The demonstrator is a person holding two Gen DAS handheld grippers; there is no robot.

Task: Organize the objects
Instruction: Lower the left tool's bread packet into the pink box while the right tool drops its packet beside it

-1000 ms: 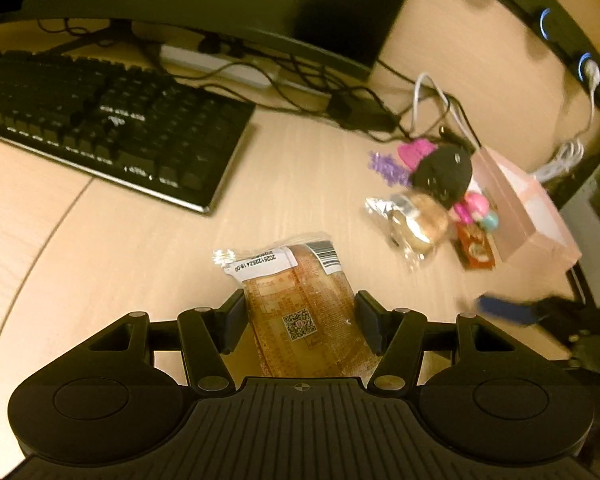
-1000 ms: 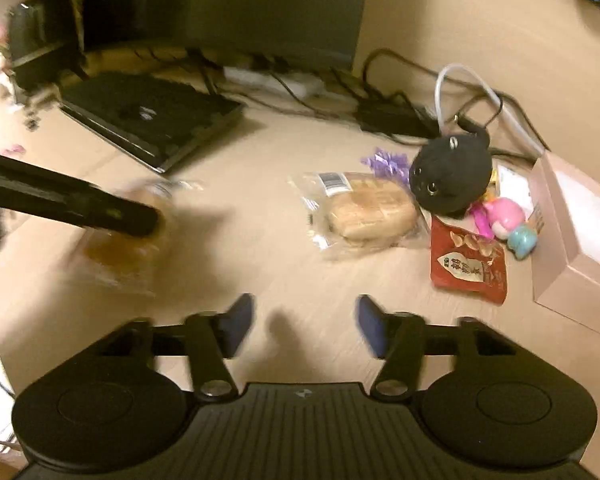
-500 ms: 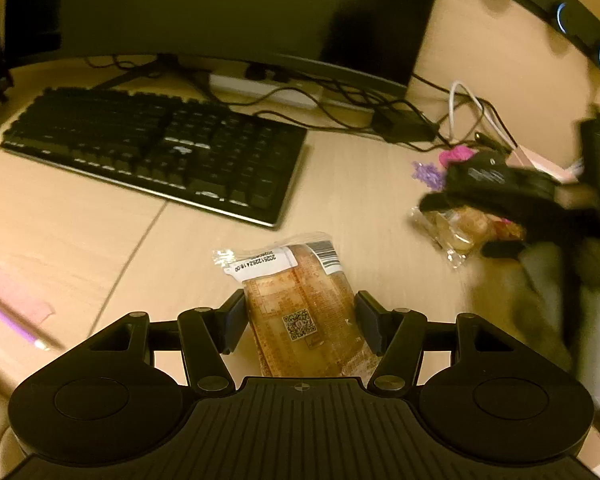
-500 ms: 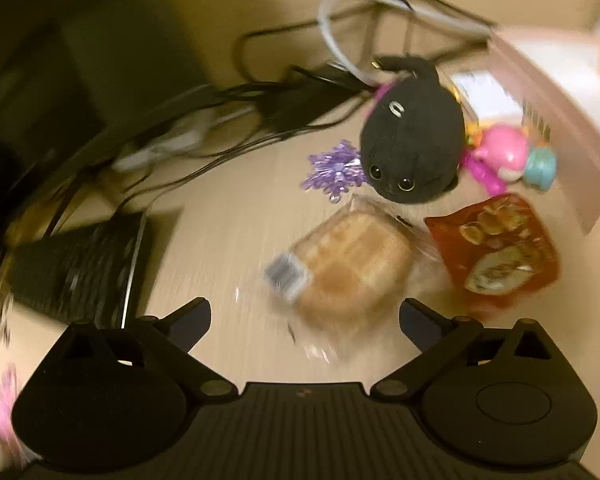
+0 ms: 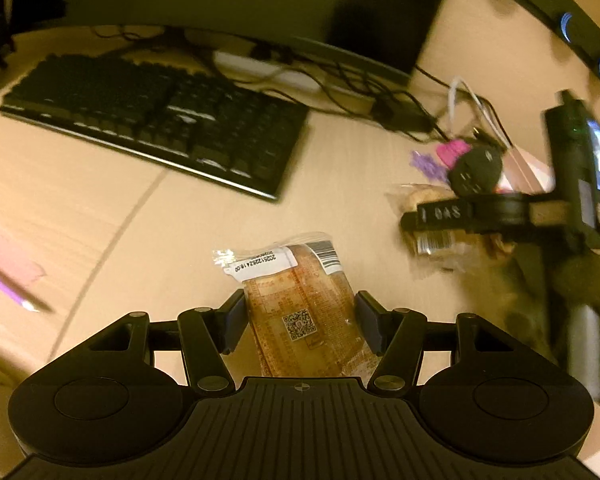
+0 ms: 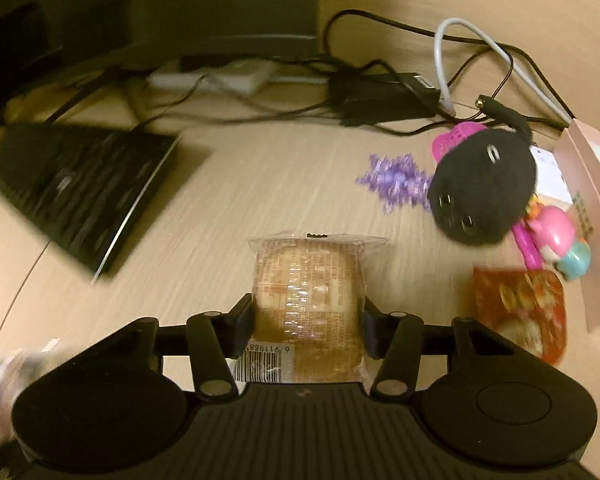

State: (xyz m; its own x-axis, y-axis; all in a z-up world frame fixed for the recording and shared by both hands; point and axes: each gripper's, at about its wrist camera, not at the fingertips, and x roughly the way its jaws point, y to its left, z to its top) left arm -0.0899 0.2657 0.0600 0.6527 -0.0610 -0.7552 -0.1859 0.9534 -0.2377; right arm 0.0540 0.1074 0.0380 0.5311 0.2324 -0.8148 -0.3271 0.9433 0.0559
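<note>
Left wrist view: the left hand-held gripper (image 5: 300, 322) tilts down toward the worktop (image 5: 100, 216), its jaws clamped on a wrapped pastry (image 5: 300, 312) with a barcode label. At right, the right hand-held gripper (image 5: 440, 220) reaches in from the side. A keyboard (image 5: 160, 124) lies far left. Right wrist view: the right hand-held gripper (image 6: 308, 324), also angled downward, has just been closing and now grasps a wrapped bun (image 6: 306, 300). A black plush toy (image 6: 484, 188) and a red snack packet (image 6: 520, 312) lie to the right.
</note>
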